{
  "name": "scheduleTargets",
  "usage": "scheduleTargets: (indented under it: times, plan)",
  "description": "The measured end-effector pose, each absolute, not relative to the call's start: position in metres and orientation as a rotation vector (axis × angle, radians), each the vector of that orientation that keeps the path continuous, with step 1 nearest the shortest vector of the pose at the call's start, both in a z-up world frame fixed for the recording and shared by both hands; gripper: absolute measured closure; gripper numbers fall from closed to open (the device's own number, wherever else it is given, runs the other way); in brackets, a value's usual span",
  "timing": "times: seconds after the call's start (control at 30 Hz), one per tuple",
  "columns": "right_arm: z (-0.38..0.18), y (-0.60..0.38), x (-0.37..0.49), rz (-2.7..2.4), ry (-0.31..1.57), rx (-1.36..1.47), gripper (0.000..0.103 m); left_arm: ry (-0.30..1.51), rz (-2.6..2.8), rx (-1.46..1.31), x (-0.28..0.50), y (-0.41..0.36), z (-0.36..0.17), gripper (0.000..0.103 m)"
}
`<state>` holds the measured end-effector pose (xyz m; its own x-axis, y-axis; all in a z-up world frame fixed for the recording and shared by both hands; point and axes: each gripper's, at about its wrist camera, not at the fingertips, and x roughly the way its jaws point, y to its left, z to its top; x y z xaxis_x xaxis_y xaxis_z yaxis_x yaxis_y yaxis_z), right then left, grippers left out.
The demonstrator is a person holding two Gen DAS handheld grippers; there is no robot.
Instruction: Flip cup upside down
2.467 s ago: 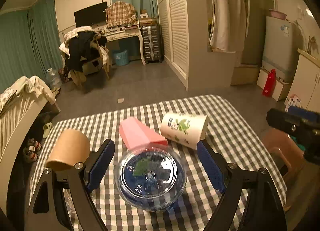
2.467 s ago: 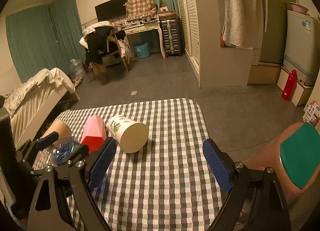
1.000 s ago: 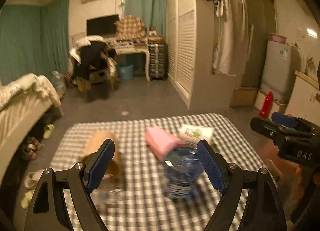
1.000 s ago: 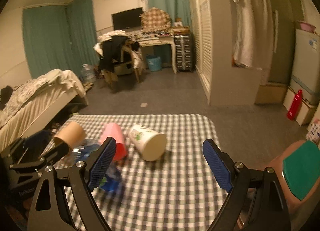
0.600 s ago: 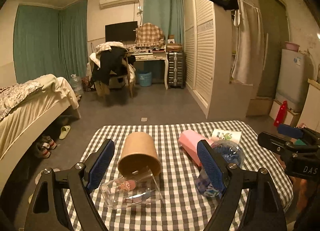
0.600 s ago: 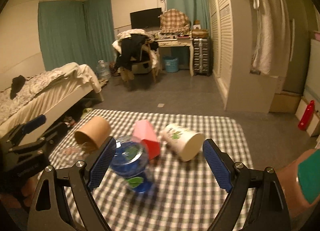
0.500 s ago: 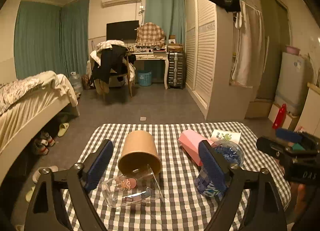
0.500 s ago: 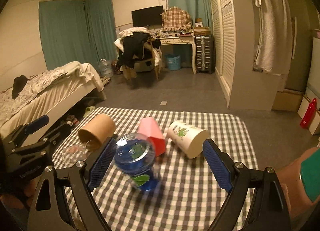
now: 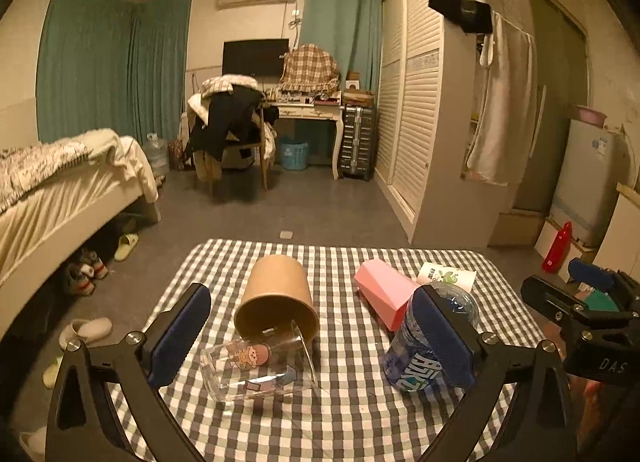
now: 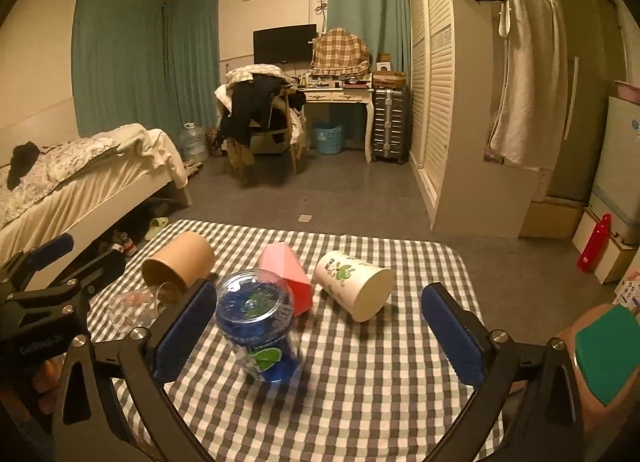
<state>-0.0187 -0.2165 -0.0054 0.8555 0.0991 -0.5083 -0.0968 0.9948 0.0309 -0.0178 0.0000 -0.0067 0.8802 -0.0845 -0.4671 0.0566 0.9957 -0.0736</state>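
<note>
On the checked table (image 9: 360,422) a blue plastic cup (image 10: 258,330) stands with its closed base up; it also shows in the left wrist view (image 9: 416,358), partly behind my right finger. A clear glass (image 9: 260,366), a brown paper cup (image 9: 278,302), a pink cup (image 9: 384,294) and a white printed cup (image 10: 352,286) lie on their sides. My left gripper (image 9: 312,338) is open and empty, above the clear glass. My right gripper (image 10: 320,334) is open and empty, just right of the blue cup.
A bed (image 9: 60,190) stands at the left, with shoes (image 9: 86,330) on the floor beside the table. A wardrobe (image 9: 432,122) and a red bottle (image 9: 556,246) are at the right. A pink stool with a green top (image 10: 600,346) is at the table's right.
The blue cup, earlier between my left fingers, now stands base up on the table. My left gripper has pulled back and swung left over the clear glass. My right gripper has turned toward the cups.
</note>
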Motion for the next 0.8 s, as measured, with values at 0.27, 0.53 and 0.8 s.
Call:
scheduleTargets:
  times: [0.27,0.53,0.8]
  plan:
    - [-0.0079,-0.2148,-0.0158,0.098,0.54,0.001,0.0,0.497,-0.06,-0.081,-0.0164,0.006,-0.0066,0.0]
    - [-0.0074,-0.2138,-0.0165,0.096,0.546,0.005,0.0,0.503,-0.072,-0.063,-0.0174,0.0034,-0.0067,0.0]
    - [-0.0071,-0.2132,-0.0167,0.092,0.543,0.002,0.0,0.497,-0.069,-0.055,-0.019,0.002,-0.0053,0.0]
